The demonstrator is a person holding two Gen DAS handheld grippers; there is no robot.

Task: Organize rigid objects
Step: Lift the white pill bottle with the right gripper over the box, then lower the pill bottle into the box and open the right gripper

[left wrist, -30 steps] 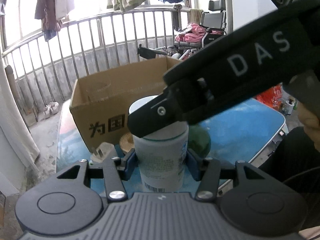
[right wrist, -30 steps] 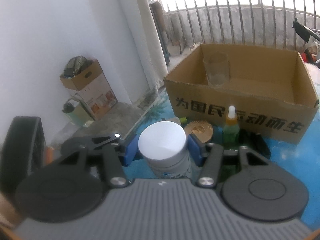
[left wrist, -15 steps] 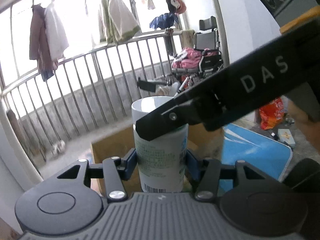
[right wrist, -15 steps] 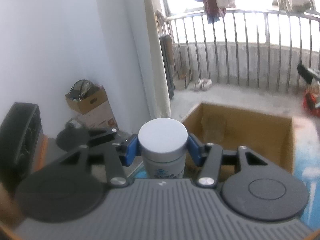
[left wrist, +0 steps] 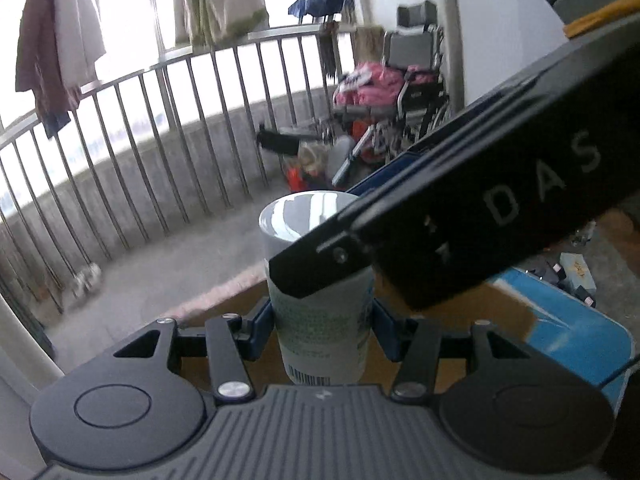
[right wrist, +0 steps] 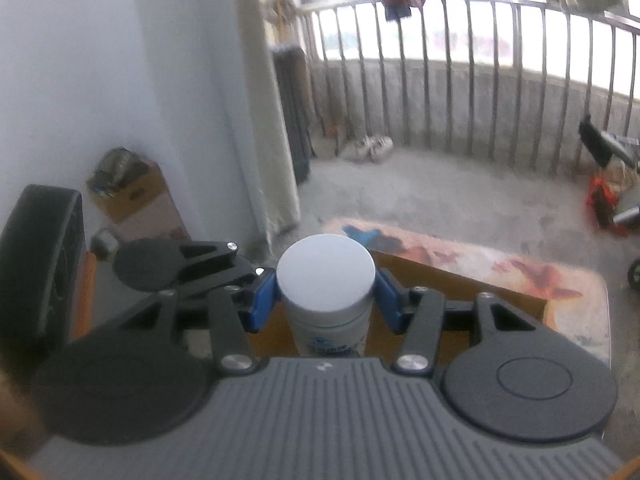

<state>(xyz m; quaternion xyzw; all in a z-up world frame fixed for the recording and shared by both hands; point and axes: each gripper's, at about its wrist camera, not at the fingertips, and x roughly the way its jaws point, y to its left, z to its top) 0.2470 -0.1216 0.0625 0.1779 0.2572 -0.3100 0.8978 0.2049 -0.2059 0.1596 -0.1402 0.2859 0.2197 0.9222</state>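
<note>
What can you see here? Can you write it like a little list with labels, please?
Place: a balcony with a metal railing and clothes hanging above it
Left tool: shut on the white bottle
Right tool: shut on the same white bottle, up at its cap
Bottle: upright, white cap on, barcode low on the label
Below the bottle: a cardboard box on the blue table
On the floor: a pair of white shoes
Far corner: a wheelchair piled with pink cloth
</note>
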